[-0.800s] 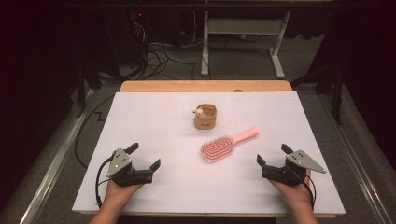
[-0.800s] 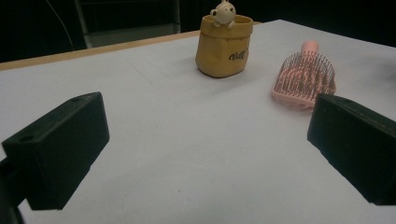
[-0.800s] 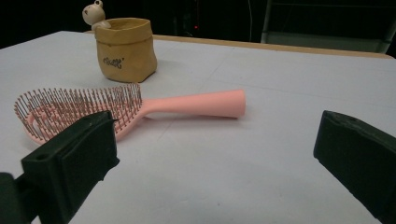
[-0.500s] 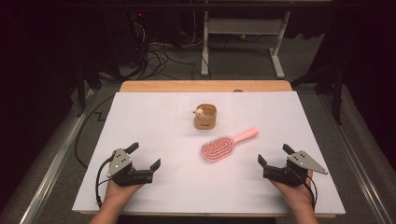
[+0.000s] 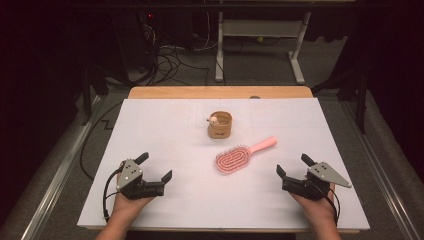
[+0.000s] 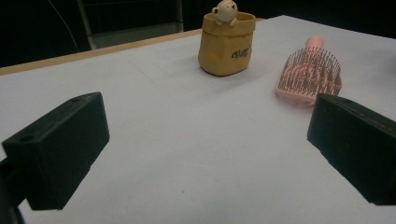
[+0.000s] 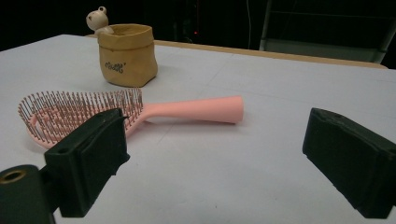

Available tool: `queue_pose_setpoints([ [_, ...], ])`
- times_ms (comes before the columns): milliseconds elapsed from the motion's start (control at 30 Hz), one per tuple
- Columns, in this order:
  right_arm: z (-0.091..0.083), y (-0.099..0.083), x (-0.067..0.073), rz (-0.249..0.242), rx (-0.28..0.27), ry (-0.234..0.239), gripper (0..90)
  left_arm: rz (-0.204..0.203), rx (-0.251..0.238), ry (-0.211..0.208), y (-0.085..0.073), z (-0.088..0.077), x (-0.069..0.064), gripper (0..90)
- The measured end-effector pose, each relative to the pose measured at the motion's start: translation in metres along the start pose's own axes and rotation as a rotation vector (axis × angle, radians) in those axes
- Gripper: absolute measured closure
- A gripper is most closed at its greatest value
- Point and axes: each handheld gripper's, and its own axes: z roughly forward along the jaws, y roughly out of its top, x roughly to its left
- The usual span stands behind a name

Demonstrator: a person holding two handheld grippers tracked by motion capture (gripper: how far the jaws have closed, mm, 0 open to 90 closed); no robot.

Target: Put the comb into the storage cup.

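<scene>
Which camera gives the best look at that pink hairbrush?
The right gripper view: the pink hairbrush lies close ahead, bristles up, handle and head both in full. The high view shows the whole brush from above but small, lying between the two grippers near the tan pot. The left gripper view shows mostly its bristled head, farther off.

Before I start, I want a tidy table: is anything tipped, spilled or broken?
Nothing stands out. The pot stands upright with its small bear figure at the rim, and the pink hairbrush lies bristles up beside it, intact. No spills on the white table.
</scene>
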Motion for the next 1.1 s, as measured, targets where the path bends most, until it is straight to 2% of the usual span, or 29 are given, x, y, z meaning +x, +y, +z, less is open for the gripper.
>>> queue_pose_setpoints([
  [267,-0.0002,-0.0001,0.0007,-0.004,0.003,0.004,11.0,0.003,0.008,-0.002,-0.0003,0.0004,-0.0002,0.0],
  [467,-0.0010,-0.0001,0.0008,0.001,0.002,0.001,17.1,0.008,0.011,-0.002,-0.0003,0.0009,-0.0005,0.0],
  [600,-0.0021,-0.0001,0.0012,-0.002,-0.001,0.010,26.3,-0.012,0.031,-0.006,-0.0004,0.0017,0.0010,0.0],
  [700,-0.0030,0.0001,0.0018,0.000,0.000,0.019,34.4,-0.010,0.028,-0.007,-0.0003,0.0017,0.0008,0.0],
  [900,-0.0036,0.0006,0.0030,-0.002,-0.004,0.044,41.0,-0.004,0.038,-0.017,-0.0008,0.0035,-0.0014,0.0],
  [1100,-0.0034,0.0010,0.0019,-0.002,0.000,0.041,43.9,0.004,0.033,-0.020,-0.0006,0.0033,-0.0026,0.0],
])
